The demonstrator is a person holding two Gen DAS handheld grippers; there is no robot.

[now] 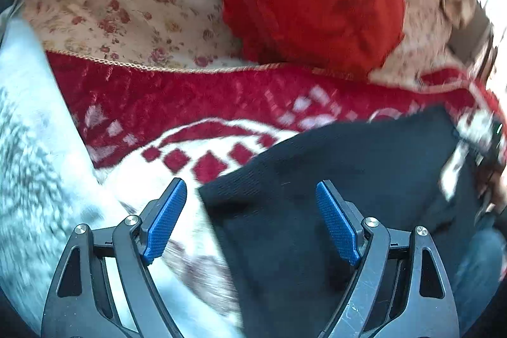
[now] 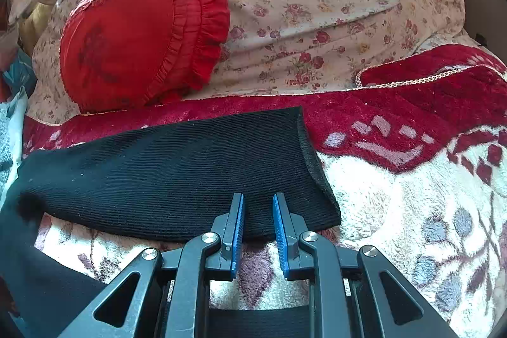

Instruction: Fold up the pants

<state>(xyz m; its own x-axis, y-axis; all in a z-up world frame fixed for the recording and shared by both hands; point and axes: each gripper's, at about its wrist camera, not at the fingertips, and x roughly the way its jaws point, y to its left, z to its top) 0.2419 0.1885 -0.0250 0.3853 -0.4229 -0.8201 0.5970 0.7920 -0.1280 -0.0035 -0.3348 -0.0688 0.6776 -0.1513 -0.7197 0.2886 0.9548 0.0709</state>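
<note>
Black ribbed pants [image 2: 158, 173] lie flat across a red-and-white blanket, with the hem end at the right. My right gripper [image 2: 258, 194] hovers over the near edge close to that hem. Its jaws stand a narrow gap apart, the cloth under them is flat, and the blue pads [image 2: 237, 230] do not pinch it. In the blurred left wrist view the same pants [image 1: 348, 163] spread from the centre to the right. My left gripper [image 1: 250, 182] is open wide above their left edge with nothing between its fingers.
A red frilled heart pillow [image 2: 126, 37] leans on a floral sheet [image 2: 317, 5] behind the pants. The plush blanket [image 2: 412, 211] covers the whole near surface. A pale fluffy cloth [image 1: 25, 148] lies at the left. The right edge of the left wrist view is blurred clutter.
</note>
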